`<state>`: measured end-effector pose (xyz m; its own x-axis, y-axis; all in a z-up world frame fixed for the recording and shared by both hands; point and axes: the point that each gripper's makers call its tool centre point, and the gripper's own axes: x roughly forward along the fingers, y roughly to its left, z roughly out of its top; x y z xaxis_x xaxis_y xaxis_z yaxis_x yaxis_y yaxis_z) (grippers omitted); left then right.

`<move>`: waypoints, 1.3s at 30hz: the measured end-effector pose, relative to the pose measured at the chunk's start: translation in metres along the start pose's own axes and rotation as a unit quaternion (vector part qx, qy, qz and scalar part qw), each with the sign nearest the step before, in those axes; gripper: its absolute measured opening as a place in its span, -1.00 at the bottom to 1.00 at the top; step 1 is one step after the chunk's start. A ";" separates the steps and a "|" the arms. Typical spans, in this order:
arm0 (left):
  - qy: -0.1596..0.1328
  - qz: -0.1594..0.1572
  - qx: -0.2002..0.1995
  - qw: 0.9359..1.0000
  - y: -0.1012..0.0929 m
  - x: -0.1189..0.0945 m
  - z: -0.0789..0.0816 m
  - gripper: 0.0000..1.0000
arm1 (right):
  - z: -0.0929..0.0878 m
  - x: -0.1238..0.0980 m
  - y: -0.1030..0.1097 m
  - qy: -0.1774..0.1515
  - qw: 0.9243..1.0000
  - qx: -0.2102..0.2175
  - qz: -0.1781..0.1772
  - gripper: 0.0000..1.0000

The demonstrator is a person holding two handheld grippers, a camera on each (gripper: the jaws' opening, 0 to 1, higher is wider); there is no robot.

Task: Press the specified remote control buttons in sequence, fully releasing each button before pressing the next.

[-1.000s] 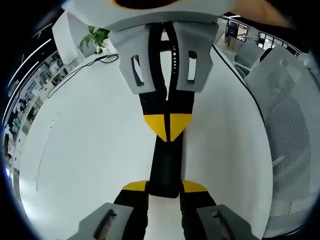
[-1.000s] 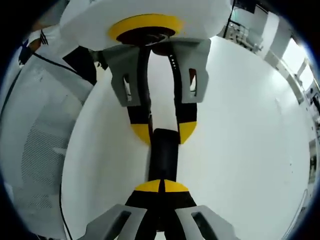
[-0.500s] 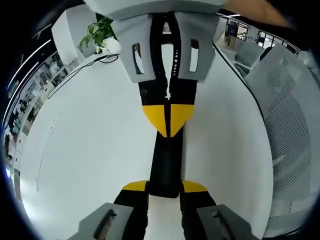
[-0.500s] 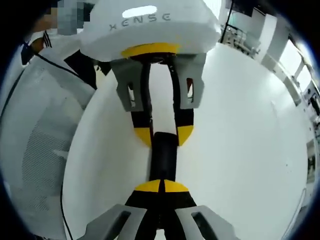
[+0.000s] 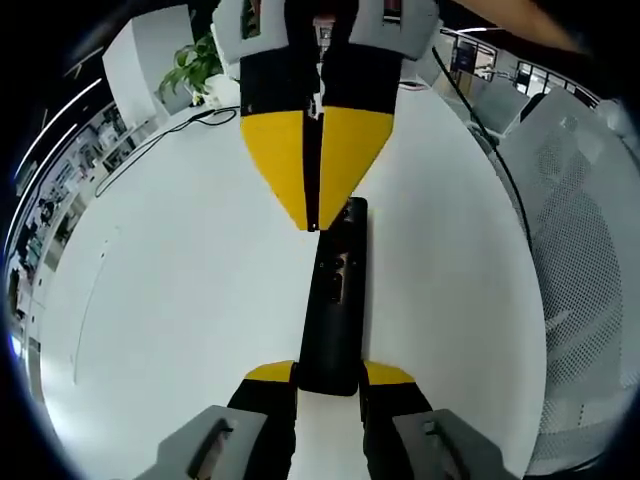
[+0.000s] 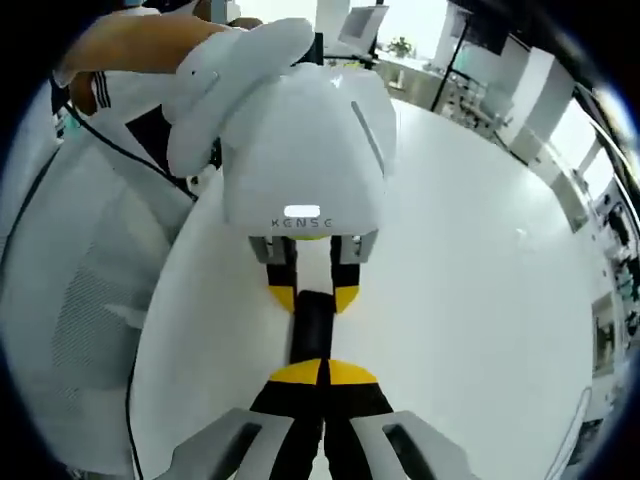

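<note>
The black remote control [image 5: 335, 300] is lying lengthwise on the white table [image 5: 170, 300], its near end sitting between the 2 yellow-tipped jaws of the left gripper [image 5: 328, 375], which are closing on its 2 long sides and gripping it. In the left gripper view the right gripper [image 5: 318, 165] is reaching in from the top, its 2 yellow tips pressed together into 1 point with no gap, and that point is hovering at the far end of the remote, over the upper buttons; whether it is touching the surface cannot be told. A green potted plant [image 5: 195, 70] and a dark cable [image 5: 160, 140] are sitting at the table's far edge, and a white mesh chair [image 5: 575, 260] is standing beside the table.

In the right gripper view the right gripper [image 6: 322, 373] is showing the same closed, empty tips, pointing down over the remote control [image 6: 312, 325], while the left gripper [image 6: 310, 295], under its white housing, is facing it and clasping the far end. A person's hand [image 6: 150, 45] is holding that housing from above
</note>
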<state>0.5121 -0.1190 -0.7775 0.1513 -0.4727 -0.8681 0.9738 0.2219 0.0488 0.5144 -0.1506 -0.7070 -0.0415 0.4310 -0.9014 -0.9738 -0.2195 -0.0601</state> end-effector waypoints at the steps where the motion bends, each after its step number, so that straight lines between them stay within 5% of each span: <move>1: 0.000 0.000 0.000 1.000 0.000 0.000 0.000 -0.54 | 0.001 -0.002 0.000 0.000 1.000 -0.002 -0.001 -1.00; 18: 0.000 0.001 0.000 1.000 0.001 0.001 0.001 -0.54 | 0.002 -0.009 -0.005 0.000 1.000 -0.009 -0.009 -1.00; 39: -0.003 0.001 0.000 1.000 -0.001 0.000 0.001 -0.54 | -0.002 0.016 -0.001 0.004 1.000 -0.008 0.009 -1.00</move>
<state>0.5114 -0.1206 -0.7771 0.1543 -0.4769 -0.8653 0.9736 0.2225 0.0510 0.5152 -0.1449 -0.7222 -0.0565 0.4192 -0.9062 -0.9692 -0.2409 -0.0511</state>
